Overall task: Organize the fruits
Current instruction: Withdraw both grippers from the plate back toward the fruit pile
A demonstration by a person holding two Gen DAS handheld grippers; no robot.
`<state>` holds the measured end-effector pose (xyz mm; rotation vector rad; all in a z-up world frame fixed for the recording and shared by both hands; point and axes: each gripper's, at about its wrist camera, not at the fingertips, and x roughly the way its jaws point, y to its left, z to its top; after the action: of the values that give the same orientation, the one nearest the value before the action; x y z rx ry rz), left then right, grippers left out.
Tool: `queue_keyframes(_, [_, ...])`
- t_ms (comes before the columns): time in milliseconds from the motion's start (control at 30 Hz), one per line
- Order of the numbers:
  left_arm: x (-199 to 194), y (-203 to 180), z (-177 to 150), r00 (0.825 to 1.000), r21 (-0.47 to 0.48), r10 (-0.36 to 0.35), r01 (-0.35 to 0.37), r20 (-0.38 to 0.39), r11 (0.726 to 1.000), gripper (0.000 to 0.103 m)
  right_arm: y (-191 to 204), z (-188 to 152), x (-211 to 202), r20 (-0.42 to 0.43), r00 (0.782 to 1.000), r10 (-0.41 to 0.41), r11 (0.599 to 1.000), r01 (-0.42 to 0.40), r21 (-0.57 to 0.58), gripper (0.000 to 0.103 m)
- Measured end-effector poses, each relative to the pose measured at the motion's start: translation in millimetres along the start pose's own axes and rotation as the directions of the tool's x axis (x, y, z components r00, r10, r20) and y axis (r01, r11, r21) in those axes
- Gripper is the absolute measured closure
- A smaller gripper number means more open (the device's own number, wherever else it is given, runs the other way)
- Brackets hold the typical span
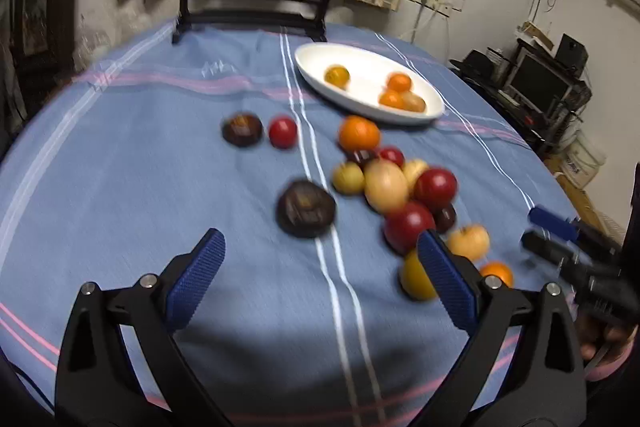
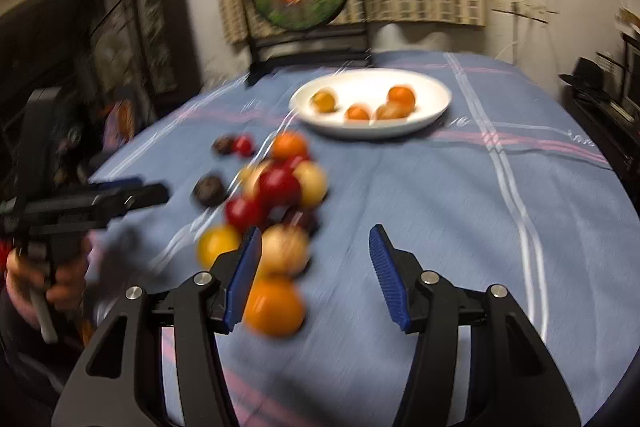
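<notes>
Hovering over fruit pile [image 1: 396, 195], left gripper [image 1: 320, 279] and right gripper [image 2: 316, 275] both spread, empty. Fruits round, smooth, likely roll; pinch across widest middle, gently, toward plate [image 1: 436, 99].

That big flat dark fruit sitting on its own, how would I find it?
Start at the white oval dish on the blue cloth, then come toward the fruit pile. Left of the pile, by the white stripes, lies the dark fruit: broad, flattened, nearly black, larger than its twin farther back.
</notes>
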<state>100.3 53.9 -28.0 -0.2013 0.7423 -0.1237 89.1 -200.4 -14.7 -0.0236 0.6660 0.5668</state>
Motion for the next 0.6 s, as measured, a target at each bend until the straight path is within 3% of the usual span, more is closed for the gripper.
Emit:
queue_keyframes(67, [3.7, -4.4, -11.6, 1.000, 0.021, -0.006, 0.006, -0.001, 1.000, 0.005, 8.6, -12.1, -3.7, -0.003, 0.999, 0.034, 0.999, -0.034, -0.025, 0.046])
queue_keyframes(133, [10.1, -11.1, -20.8, 0.999, 0.072, 0.038, -0.037, -0.007, 0.997, 0.005, 15.1, -22.6, -5.9, -0.001, 0.999, 0.047, 0.998, -0.047, -0.040, 0.046])
queue_keyframes(167, [12.0, -16.0, -23.4, 0.999, 0.099, 0.024, -0.021, -0.030, 0.995, 0.005, 16.7, -24.6, -6.5, -0.003, 0.999, 0.046, 0.998, -0.046, -0.046, 0.046])
queue_keyframes(233, [8.5, -18.7, -25.6, 1.000, 0.122, 0.005, -0.004, -0.005, 0.993, 0.005, 20.1, -28.1, -3.9, -0.010, 0.999, 0.038, 0.998, -0.039, -0.054, 0.046])
queue_keyframes(600, [18.8, -7.6, -21.4, 0.995, 0.045, -0.071, 0.074, -0.072, 0.996, 0.005, 22.8, -33.0, 15.0, -0.034, 0.999, -0.013, 0.998, 0.011, -0.058, 0.046])
